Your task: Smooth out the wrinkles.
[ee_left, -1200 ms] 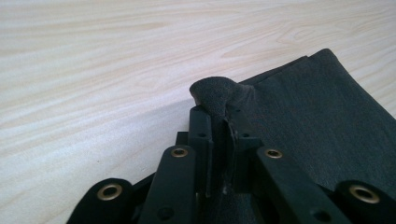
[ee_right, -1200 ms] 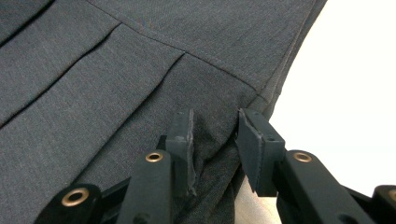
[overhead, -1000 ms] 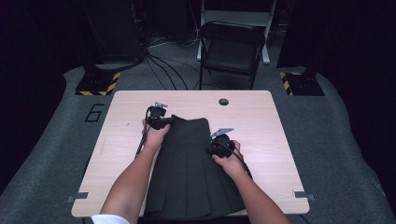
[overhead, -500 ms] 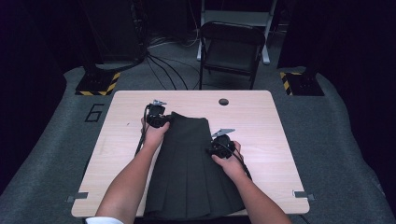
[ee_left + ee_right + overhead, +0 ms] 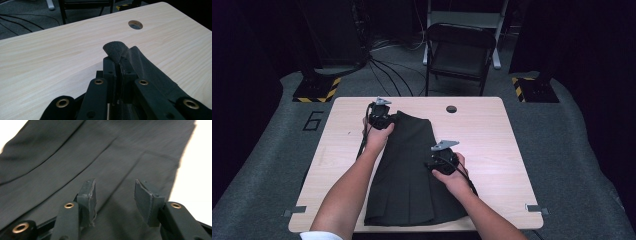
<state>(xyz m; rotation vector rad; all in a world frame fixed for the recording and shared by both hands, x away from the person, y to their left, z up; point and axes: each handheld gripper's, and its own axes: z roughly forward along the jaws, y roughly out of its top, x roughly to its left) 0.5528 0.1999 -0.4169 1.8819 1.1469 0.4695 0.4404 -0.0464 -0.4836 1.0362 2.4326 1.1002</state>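
Note:
A dark pleated skirt (image 5: 407,165) lies flat on the light wooden table (image 5: 492,135), its hem toward the near edge. My left gripper (image 5: 384,120) is at its far left corner, shut on a fold of the fabric (image 5: 115,48) that sticks up past the jaws (image 5: 119,62). My right gripper (image 5: 435,159) hovers over the skirt's right side. Its jaws have just been opening and now stand apart (image 5: 115,192), with nothing between the pads and the skirt (image 5: 75,157) lying below them.
A round cable hole (image 5: 451,108) sits near the table's far edge, seen too in the left gripper view (image 5: 135,24). A folding chair (image 5: 459,50) stands behind the table, with cables (image 5: 382,75) on the floor. Bare wood (image 5: 197,170) lies right of the skirt.
The left hand has risen a little, lifting the skirt's far left corner. The right hand has shifted slightly over the skirt's right side.

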